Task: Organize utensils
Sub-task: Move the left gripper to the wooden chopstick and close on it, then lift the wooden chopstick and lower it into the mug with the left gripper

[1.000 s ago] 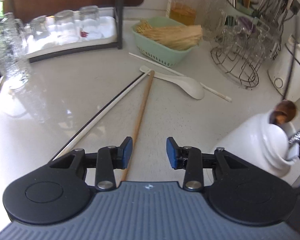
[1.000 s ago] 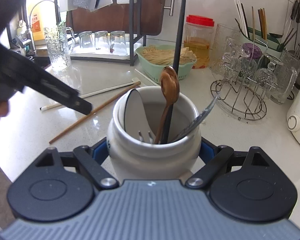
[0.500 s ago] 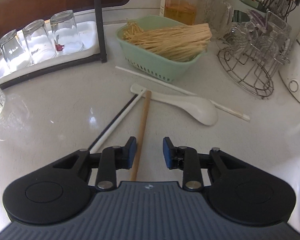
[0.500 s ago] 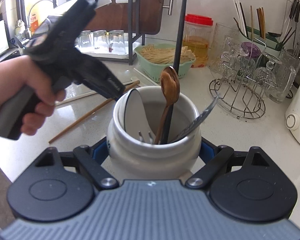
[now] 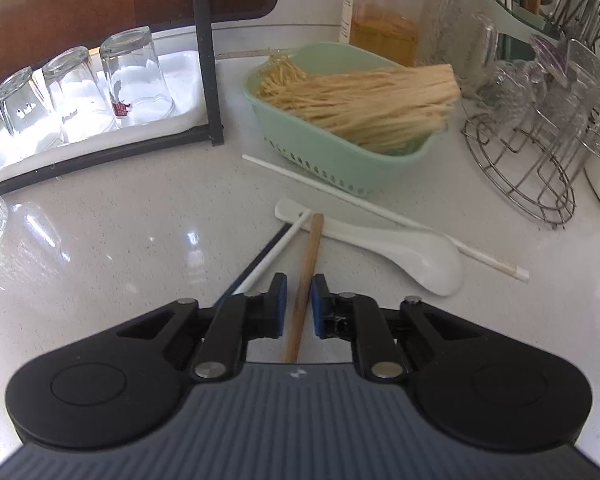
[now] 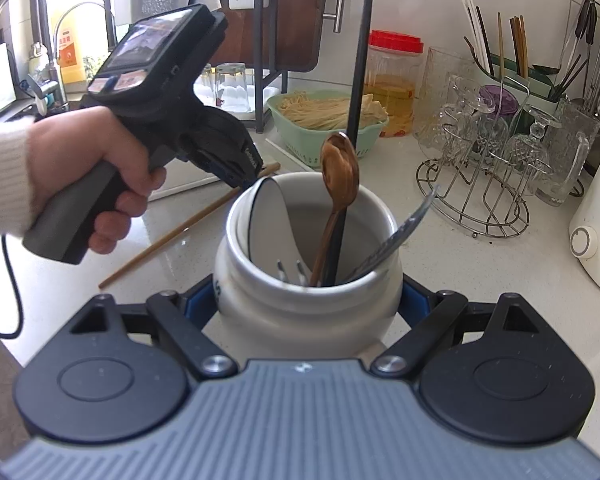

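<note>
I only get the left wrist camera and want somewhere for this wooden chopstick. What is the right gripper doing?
Observer: The right gripper is clamped on a white jar standing upright on the counter.
Operator: What's in it already?
Observer: Among others, a wooden spoon, a black chopstick and a fork.
Operator: Where is my left gripper relative to it?
Observer: The left gripper, its jaws just closing with the wooden chopstick between them, shows just past the jar's left rim.
</note>
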The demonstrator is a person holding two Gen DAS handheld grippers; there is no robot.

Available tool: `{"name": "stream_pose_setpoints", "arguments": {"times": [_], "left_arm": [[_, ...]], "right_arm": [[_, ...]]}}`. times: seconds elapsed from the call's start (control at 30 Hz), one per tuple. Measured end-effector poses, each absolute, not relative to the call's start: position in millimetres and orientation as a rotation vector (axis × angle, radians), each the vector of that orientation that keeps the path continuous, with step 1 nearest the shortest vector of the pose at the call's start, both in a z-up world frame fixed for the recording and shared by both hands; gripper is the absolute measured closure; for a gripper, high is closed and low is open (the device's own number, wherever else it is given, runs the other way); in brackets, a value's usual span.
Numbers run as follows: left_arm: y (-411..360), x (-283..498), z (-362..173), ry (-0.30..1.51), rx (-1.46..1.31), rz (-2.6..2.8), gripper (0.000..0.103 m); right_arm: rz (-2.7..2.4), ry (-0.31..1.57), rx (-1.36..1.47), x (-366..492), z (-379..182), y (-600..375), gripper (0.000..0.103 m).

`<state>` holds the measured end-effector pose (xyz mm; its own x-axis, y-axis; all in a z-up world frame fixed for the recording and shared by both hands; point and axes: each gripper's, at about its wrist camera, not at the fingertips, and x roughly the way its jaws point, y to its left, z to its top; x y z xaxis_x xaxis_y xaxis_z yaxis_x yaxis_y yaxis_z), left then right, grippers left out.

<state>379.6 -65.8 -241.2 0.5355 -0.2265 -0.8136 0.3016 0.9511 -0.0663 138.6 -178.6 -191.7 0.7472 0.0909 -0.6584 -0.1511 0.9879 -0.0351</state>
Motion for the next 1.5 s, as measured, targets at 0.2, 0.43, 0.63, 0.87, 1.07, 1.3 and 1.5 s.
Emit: {"name": "stream_pose_setpoints", "arguments": {"times": [0.2, 0.43, 0.63, 0.87, 1.07, 1.3, 1.5], "left_arm": [[-66, 379, -238, 0.951, 0.071, -0.301, 0.096], [-55, 363, -200, 0.899, 0.032, -0.303, 0.096], [-37, 339, -157, 0.836, -0.029, -0.279, 0.096], [-24, 306, -121, 0.792, -0.081, -0.271, 0.096], [-24, 280, -87, 0.701, -0.122, -0.304, 0.096], [-43, 270, -48, 0.597, -0.15, -0.4, 0.096], [-75, 269, -23, 0.527, -0.145, -0.541, 0.096]], "right_arm": [[0.13, 0.703, -0.085, 137, -192, -179, 0.012], [0.135, 0.718, -0.086, 140, -191, -180, 0.012], [0.143, 0.704, -0.089, 138, -192, -181, 0.011], [0.156, 0.701, -0.093, 138, -193, -183, 0.011], [0.154, 0.703, -0.092, 138, -193, -183, 0.011], [0.147, 0.697, -0.089, 138, -194, -181, 0.011], [0.141, 0.683, -0.08, 136, -195, -182, 0.011]]}}
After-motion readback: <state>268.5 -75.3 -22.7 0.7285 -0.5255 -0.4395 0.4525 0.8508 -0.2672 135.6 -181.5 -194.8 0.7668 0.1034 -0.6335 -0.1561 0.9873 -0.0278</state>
